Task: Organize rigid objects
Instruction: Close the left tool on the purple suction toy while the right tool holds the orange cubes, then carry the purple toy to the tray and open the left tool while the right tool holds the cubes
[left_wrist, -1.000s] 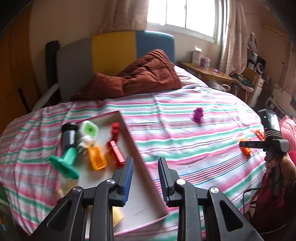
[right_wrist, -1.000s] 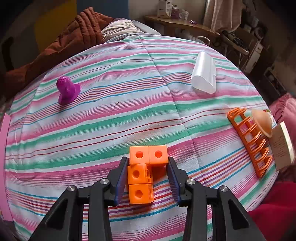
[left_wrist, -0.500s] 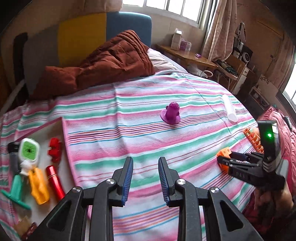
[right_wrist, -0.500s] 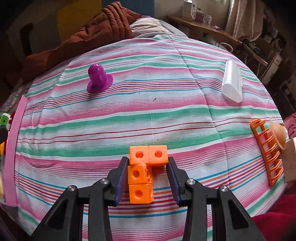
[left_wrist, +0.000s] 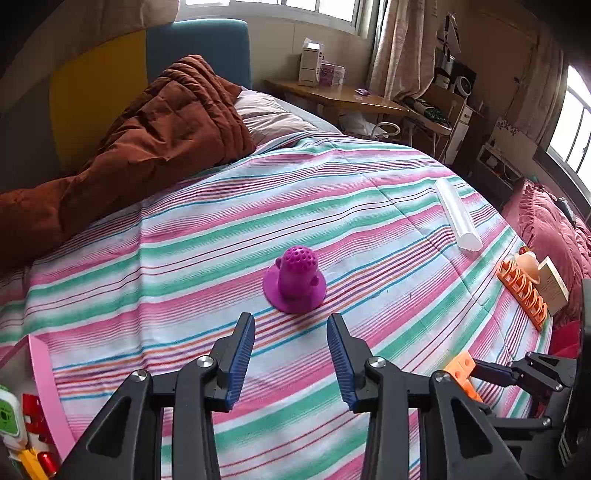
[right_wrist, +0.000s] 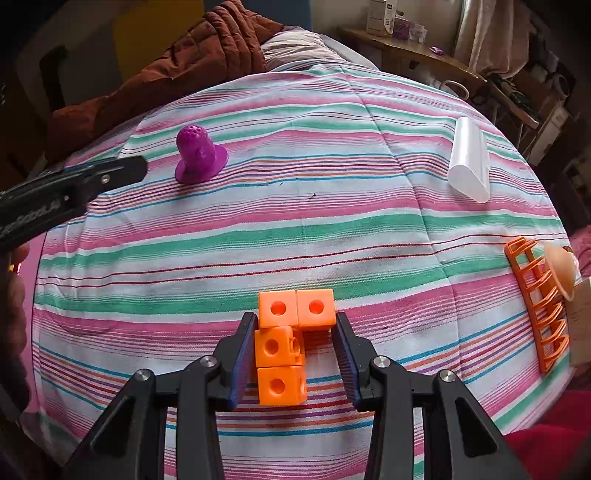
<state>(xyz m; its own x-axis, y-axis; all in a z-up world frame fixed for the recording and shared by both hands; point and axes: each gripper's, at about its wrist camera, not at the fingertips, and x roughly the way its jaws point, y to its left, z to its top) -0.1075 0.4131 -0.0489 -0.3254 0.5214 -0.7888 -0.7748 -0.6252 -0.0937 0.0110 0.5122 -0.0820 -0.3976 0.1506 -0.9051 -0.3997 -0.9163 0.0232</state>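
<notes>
A purple bell-shaped toy (left_wrist: 294, 281) stands upright on the striped bed cover, just ahead of my left gripper (left_wrist: 290, 354), which is open and empty. It also shows in the right wrist view (right_wrist: 199, 155). My right gripper (right_wrist: 295, 347) is shut on a piece of joined orange cubes (right_wrist: 288, 339) and holds it above the cover. The cubes (left_wrist: 461, 373) show at the right of the left wrist view. The left gripper (right_wrist: 110, 175) shows at the left of the right wrist view.
A pink tray (left_wrist: 48, 384) with small toys lies at the lower left. A white tube (right_wrist: 468, 160), an orange rack (right_wrist: 539, 306) and a peach cap (right_wrist: 561, 269) lie at the right. A brown quilt (left_wrist: 147, 136) lies at the bed's head.
My left gripper has swung right from the tray toward the purple toy and is now close to it. My right gripper has carried the orange cubes leftward, still held.
</notes>
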